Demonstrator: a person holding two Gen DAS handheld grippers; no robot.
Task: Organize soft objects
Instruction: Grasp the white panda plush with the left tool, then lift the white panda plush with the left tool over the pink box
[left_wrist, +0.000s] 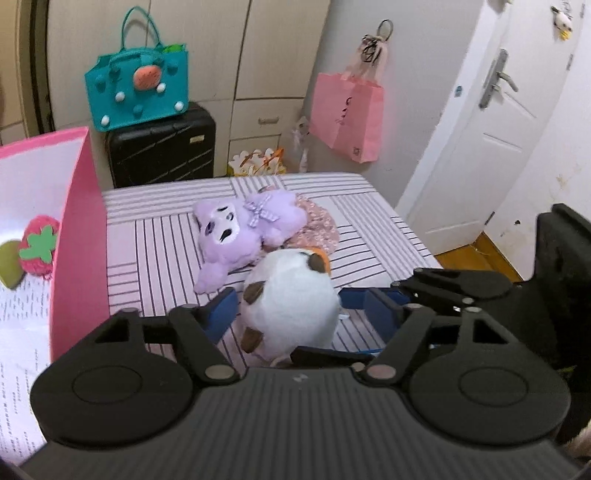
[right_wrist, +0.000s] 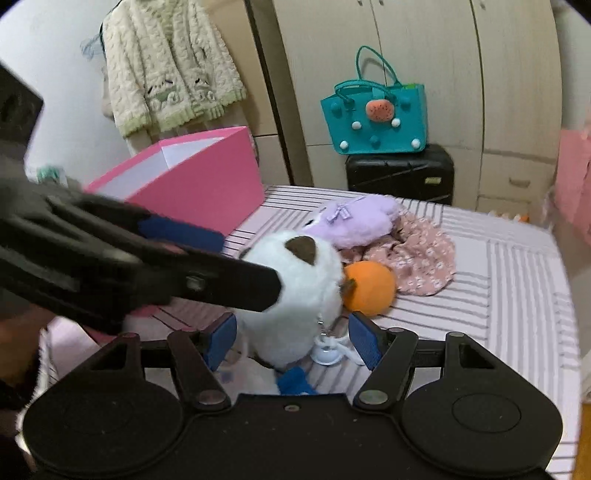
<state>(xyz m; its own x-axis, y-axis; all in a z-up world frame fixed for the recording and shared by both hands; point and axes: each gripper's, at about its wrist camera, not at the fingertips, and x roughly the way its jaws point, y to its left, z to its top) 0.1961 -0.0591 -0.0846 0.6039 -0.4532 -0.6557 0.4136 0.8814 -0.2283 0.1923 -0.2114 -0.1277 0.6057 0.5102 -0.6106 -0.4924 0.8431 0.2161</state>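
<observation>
A white plush with brown patches lies on the striped bed. It sits between the blue pads of my left gripper. The left pad touches it, and sheet shows beside the right pad. My right gripper straddles the same plush from another side, its pads a little apart from it. A black finger of the left gripper crosses the plush. Behind lie a purple plush, a floral cloth and an orange ball plush. A strawberry plush rests in the open pink box.
A teal felt bag stands on a black suitcase beyond the bed's far edge. A pink paper bag hangs on the wall beside a white door. A cream cardigan hangs behind the box.
</observation>
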